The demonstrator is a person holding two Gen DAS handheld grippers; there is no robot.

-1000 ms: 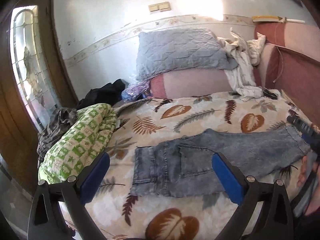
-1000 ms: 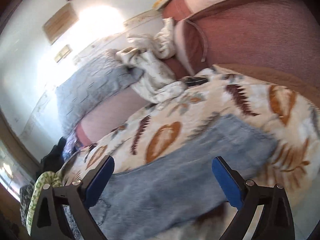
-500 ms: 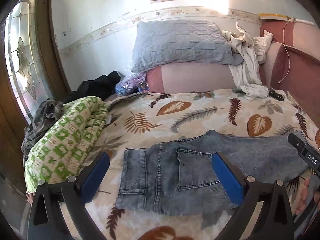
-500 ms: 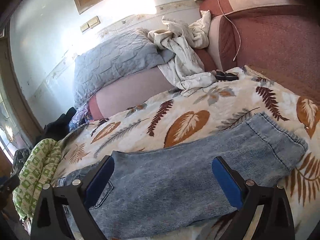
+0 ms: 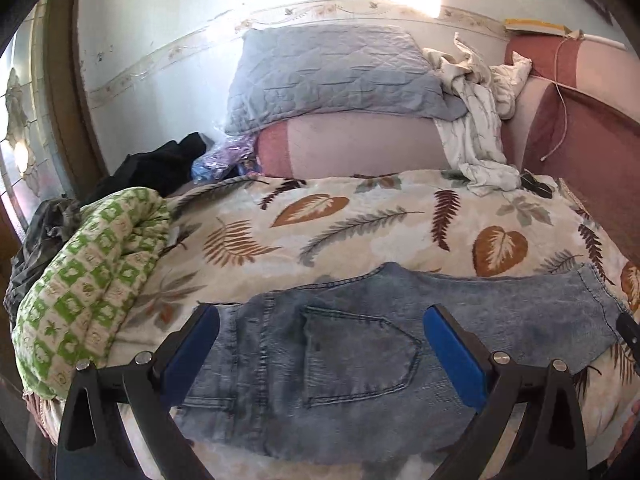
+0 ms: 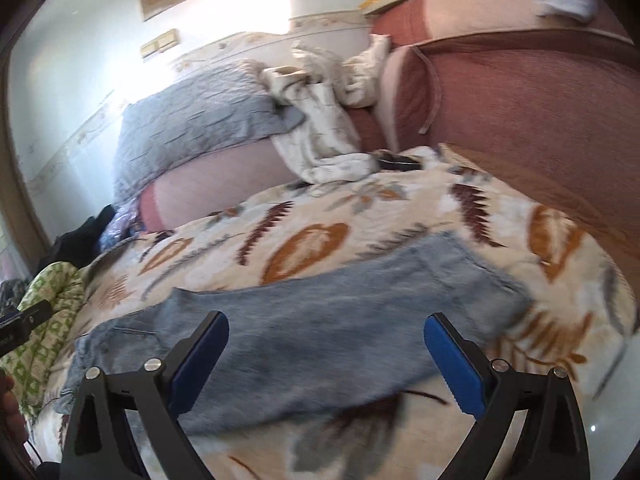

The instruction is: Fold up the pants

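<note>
Light blue denim pants (image 5: 360,360) lie flat on a leaf-print blanket (image 5: 360,216), folded lengthwise, waist to the left, leg hems to the right, a back pocket facing up. My left gripper (image 5: 320,352) is open and empty, hovering over the waist and pocket end. My right gripper (image 6: 326,360) is open and empty above the leg part of the pants (image 6: 320,328). The right wrist view is blurred. The right gripper's edge (image 5: 630,332) shows at the far right of the left wrist view by the hems.
A green-checked quilt (image 5: 88,280) is bunched at the blanket's left edge with dark clothes (image 5: 160,164) behind it. A grey pillow (image 5: 332,76) and white garment (image 5: 476,128) rest on the pink-and-red sofa back (image 5: 580,152) behind and right.
My left gripper has moved closer to and lower over the waist end of the pants. My right gripper has tilted and shifted over the legs. Both stay open; the pants have not moved.
</note>
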